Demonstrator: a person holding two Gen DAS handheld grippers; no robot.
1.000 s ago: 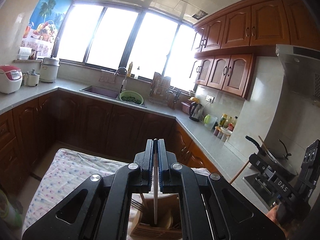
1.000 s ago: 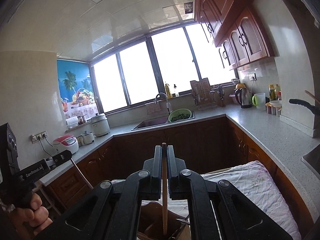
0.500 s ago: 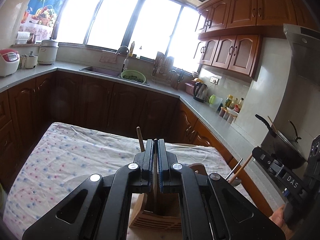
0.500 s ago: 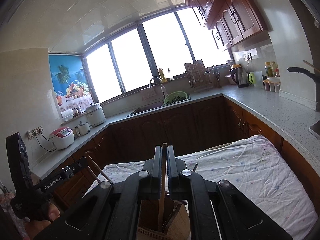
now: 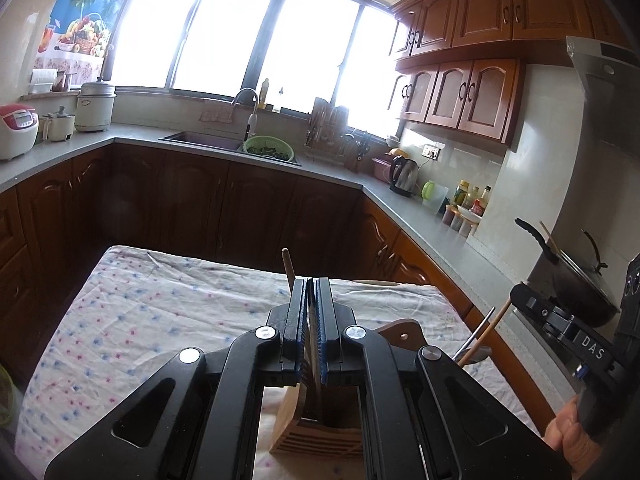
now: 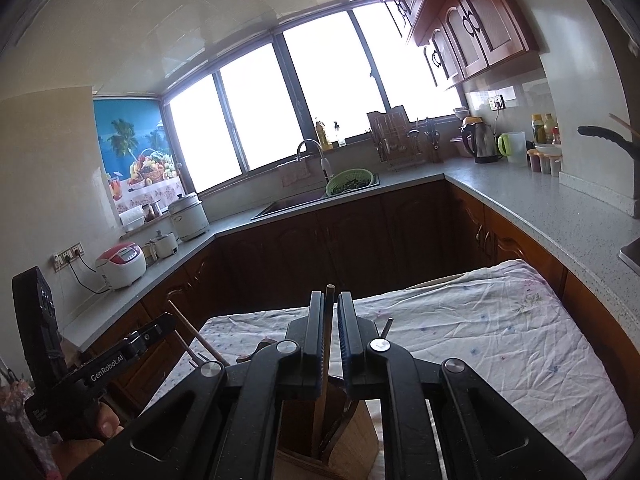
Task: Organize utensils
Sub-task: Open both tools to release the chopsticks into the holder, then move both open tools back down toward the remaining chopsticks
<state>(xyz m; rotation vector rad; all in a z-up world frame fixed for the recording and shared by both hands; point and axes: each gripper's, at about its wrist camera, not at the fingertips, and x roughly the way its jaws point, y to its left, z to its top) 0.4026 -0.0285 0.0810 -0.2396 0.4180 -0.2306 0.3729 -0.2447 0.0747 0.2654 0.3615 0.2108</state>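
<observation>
Left gripper [image 5: 311,312] pinches a thin pale chopstick [image 5: 316,364], right gripper [image 6: 330,320] a brown wooden chopstick [image 6: 327,344], both over the wooden utensil holder [image 5: 316,432] on the cloth-covered table [image 5: 140,312]: keep sticks vertical, lower straight into slots, then release.

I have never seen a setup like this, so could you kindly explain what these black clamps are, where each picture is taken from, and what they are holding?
No robot is here: a person holds a hand-operated two-finger gripper in each hand, and each carries a fisheye camera looking forward along its fingers. One picture comes from the left gripper, the other from the right gripper.

Both hang over a wooden utensil holder standing on a table covered with a flowered cloth, in a kitchen.

The left gripper is shut on a thin pale utensil handle reaching down into the holder. The right gripper's fingers sit either side of a wooden handle; a slight gap shows, so I cannot tell whether it grips.
</observation>
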